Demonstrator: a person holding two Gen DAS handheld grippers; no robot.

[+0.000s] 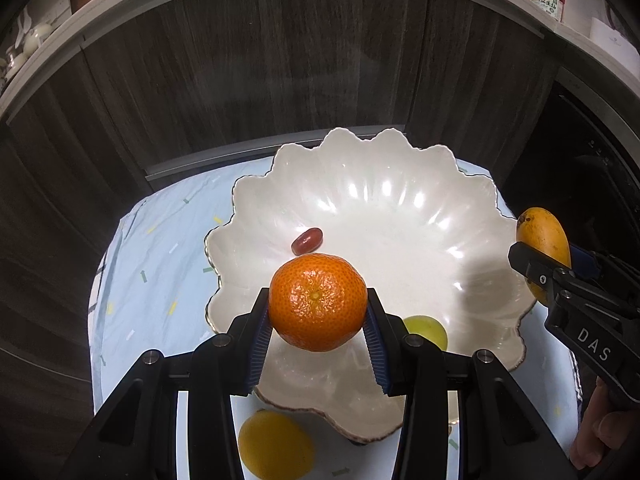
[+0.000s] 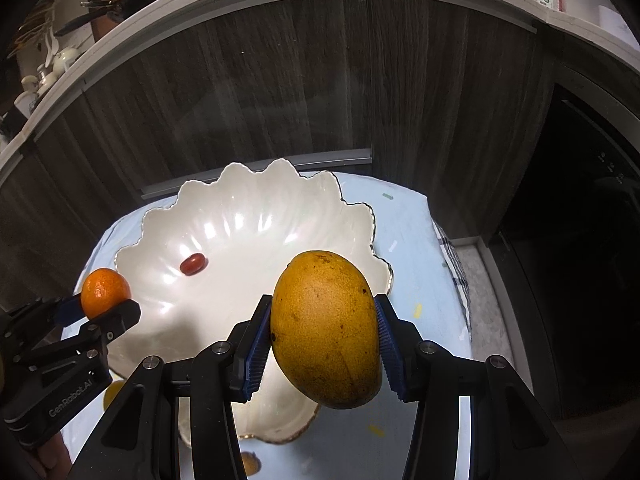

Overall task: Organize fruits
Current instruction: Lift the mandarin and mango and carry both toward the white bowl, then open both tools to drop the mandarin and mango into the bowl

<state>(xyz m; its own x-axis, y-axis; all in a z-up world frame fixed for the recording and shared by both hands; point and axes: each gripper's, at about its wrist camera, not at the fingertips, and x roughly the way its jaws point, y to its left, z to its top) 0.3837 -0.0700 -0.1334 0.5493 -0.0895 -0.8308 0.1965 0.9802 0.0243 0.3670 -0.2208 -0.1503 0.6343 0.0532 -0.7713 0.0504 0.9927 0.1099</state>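
Left gripper [image 1: 318, 322] clamped on tangerine [image 1: 318, 300], held over the 7 o'clock side of the white scalloped bowl [image 1: 400, 216]. Right gripper [image 2: 324, 342] clamped on mango [image 2: 326, 328], at the bowl's 4 o'clock rim. In the bowl: red grape [image 1: 307, 239] near centre, green grape [image 1: 426, 330] at 6 o'clock. Yellow fruit [image 1: 274, 444] on the blue cloth [image 1: 160, 248], just outside the rim at 7 o'clock.
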